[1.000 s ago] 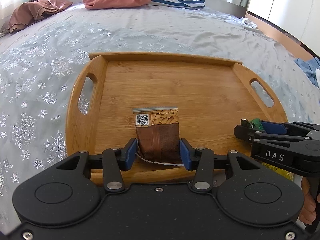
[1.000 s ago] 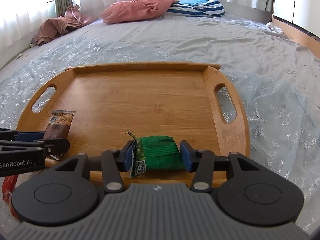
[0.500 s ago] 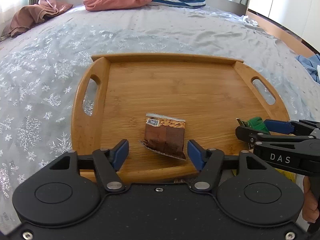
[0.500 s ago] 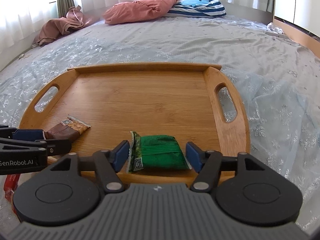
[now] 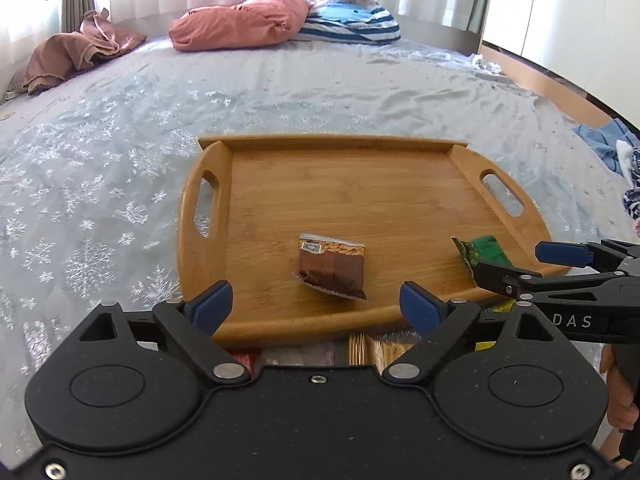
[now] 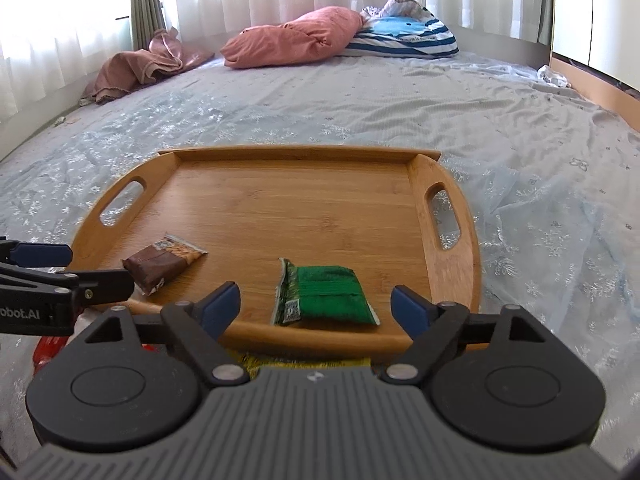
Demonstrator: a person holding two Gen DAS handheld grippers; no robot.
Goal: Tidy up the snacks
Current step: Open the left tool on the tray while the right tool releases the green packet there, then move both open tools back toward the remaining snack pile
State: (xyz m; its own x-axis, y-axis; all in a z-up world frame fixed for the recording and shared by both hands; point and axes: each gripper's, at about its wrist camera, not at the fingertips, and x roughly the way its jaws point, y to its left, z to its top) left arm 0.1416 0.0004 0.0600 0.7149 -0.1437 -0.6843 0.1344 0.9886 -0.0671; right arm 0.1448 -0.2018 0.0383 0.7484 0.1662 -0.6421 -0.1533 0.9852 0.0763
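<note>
Below the tray's (image 5: 280, 326) near edge, several snack packets (image 5: 372, 350) are mostly hidden behind the left gripper's body. The green packet (image 5: 486, 254) is partly covered by the right gripper's finger (image 5: 504, 278).

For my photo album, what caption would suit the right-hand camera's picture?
Open right gripper hovers behind a green snack packet lying beside a brown one on a wooden tray.

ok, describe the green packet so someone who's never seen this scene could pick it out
On the bed sits a wooden tray with a handle slot at each end. Two snack packets lie near its front edge; the green packet is the one nearer the right-hand slot, just ahead of the open right gripper. Its neighbour, the brown packet, is dark with a nut picture, while this one is plain green with a code on its crimped left end.
</note>
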